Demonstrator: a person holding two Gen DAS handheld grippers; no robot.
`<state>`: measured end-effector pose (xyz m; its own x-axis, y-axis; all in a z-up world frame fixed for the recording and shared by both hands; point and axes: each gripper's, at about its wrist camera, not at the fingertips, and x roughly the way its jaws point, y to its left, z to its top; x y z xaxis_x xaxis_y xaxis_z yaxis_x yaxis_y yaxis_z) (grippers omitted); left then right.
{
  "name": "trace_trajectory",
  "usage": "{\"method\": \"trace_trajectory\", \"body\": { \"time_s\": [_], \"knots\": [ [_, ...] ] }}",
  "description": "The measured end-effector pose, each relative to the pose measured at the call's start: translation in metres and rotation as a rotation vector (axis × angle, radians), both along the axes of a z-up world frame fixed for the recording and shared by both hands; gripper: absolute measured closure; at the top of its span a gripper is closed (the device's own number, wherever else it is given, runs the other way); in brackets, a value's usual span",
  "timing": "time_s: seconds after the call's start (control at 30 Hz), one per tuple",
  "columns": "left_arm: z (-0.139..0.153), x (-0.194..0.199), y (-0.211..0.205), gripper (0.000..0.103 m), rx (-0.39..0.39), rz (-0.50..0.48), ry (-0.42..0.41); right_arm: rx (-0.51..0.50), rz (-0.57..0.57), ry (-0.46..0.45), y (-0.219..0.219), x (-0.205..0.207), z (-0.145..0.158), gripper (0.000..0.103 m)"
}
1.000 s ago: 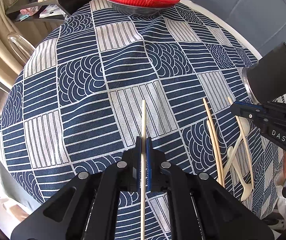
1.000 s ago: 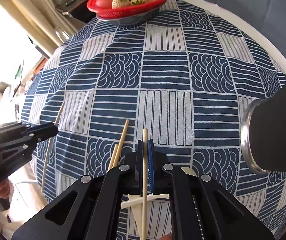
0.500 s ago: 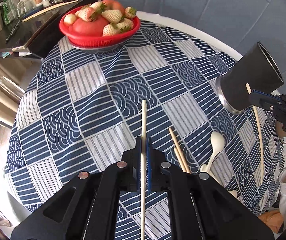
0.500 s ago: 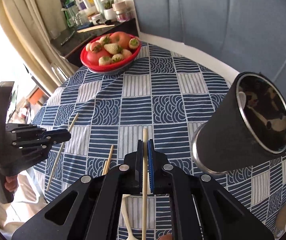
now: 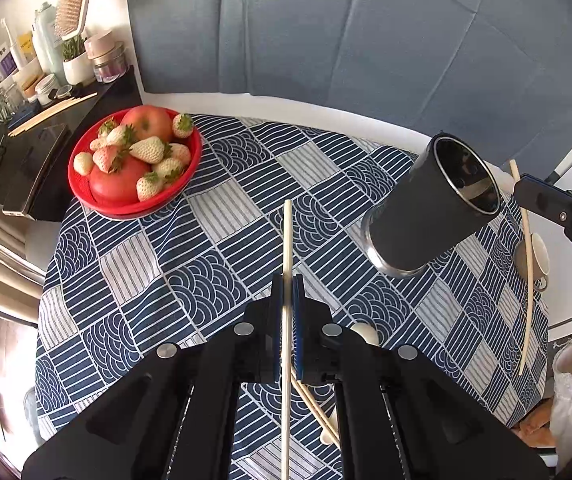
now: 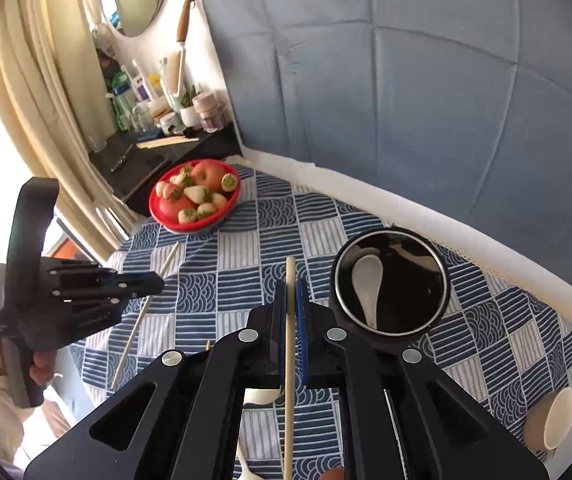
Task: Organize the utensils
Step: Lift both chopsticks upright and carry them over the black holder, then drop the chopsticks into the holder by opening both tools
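Note:
My left gripper (image 5: 287, 280) is shut on a pale wooden chopstick (image 5: 287, 236), held above the blue patterned tablecloth (image 5: 214, 256). My right gripper (image 6: 290, 286) is shut on a second chopstick (image 6: 290, 268), just left of the dark metal cup (image 6: 389, 280). A white spoon (image 6: 367, 280) stands inside that cup. In the left wrist view the cup (image 5: 429, 216) is at the right, with the right gripper (image 5: 519, 190) and its chopstick (image 5: 527, 272) beyond it. Two more chopsticks (image 5: 313, 404) and a white spoon (image 5: 365, 332) lie on the cloth under my left gripper.
A red basket of strawberries and apples (image 5: 134, 164) sits at the table's far left. A small pale cup (image 6: 557, 420) lies on its side near the right edge. A dark cluttered side shelf (image 5: 26, 152) is past the basket, and a blue padded wall (image 6: 405, 100) rises behind the table.
Both grippers have risen from the table with their chopsticks and tilted up. The cup's open mouth and the wall have come into view.

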<state>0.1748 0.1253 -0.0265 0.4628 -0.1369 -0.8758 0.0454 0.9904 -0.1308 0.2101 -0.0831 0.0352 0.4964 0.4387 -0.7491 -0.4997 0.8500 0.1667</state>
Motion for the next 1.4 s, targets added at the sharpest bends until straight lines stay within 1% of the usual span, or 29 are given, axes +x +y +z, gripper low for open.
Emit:
{"method": "trace_trajectory", "body": {
  "time_s": [0.13,0.23,0.33,0.5,0.63,0.7,0.8,0.97,1.2,1.3,1.4],
  "knots": [
    [0.013,0.007,-0.017,0.098,0.011,-0.015,-0.016,0.029,-0.022,-0.037,-0.020,0.004,0.018,0.098],
    [0.025,0.013,-0.030,0.098,0.040,-0.018,-0.037,0.044,-0.022,-0.057,-0.032,0.005,0.027,0.098],
    [0.036,0.018,-0.044,0.098,0.048,-0.022,-0.063,0.049,-0.017,-0.082,-0.042,0.006,0.035,0.098],
    [0.048,0.029,-0.066,0.098,0.071,-0.042,-0.077,0.075,-0.017,-0.127,-0.060,0.012,0.048,0.098],
    [0.056,0.042,-0.083,0.098,0.101,-0.054,-0.082,0.128,0.003,-0.157,-0.076,0.019,0.056,0.098],
    [0.062,0.049,-0.089,0.098,0.092,-0.056,-0.089,0.136,0.014,-0.190,-0.081,0.024,0.060,0.098],
    [0.073,0.059,-0.099,0.098,0.089,-0.057,-0.117,0.184,0.035,-0.216,-0.089,0.032,0.065,0.098],
    [0.090,0.076,-0.117,0.098,0.114,-0.067,-0.159,0.255,0.067,-0.257,-0.098,0.047,0.069,0.098],
    [0.104,0.102,-0.137,0.098,0.076,-0.088,-0.201,0.323,0.097,-0.282,-0.105,0.068,0.070,0.098],
    [0.104,0.113,-0.145,0.098,0.067,-0.096,-0.216,0.336,0.100,-0.295,-0.107,0.079,0.069,0.098],
    [0.104,0.123,-0.150,0.098,0.035,-0.103,-0.241,0.352,0.116,-0.312,-0.105,0.088,0.067,0.098]
  ]
}}
